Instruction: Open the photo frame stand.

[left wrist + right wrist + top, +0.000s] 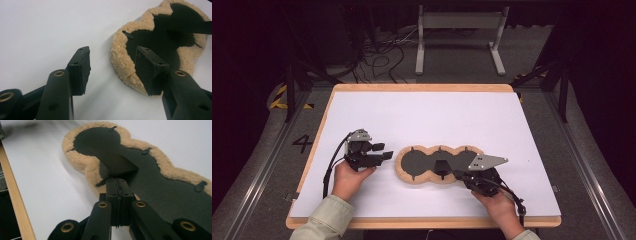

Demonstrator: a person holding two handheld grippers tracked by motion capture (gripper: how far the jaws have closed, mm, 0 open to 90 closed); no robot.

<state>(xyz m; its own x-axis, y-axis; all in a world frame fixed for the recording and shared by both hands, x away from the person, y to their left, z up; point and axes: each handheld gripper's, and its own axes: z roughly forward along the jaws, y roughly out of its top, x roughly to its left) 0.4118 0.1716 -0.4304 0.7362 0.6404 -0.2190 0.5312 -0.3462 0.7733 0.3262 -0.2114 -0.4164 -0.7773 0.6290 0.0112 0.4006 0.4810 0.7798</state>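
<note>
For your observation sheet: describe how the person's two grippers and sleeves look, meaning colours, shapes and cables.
Both the left gripper and the right gripper are black, each topped by a grey three-cornered plate and trailing a black cable. Brass-coloured rivets stud their flat-padded jaws. The sleeves are pale green.

Two hands each hold a gripper low and level: the left gripper (384, 151) with jaws parted, the right gripper (451, 172) with jaws pressed together.
</note>
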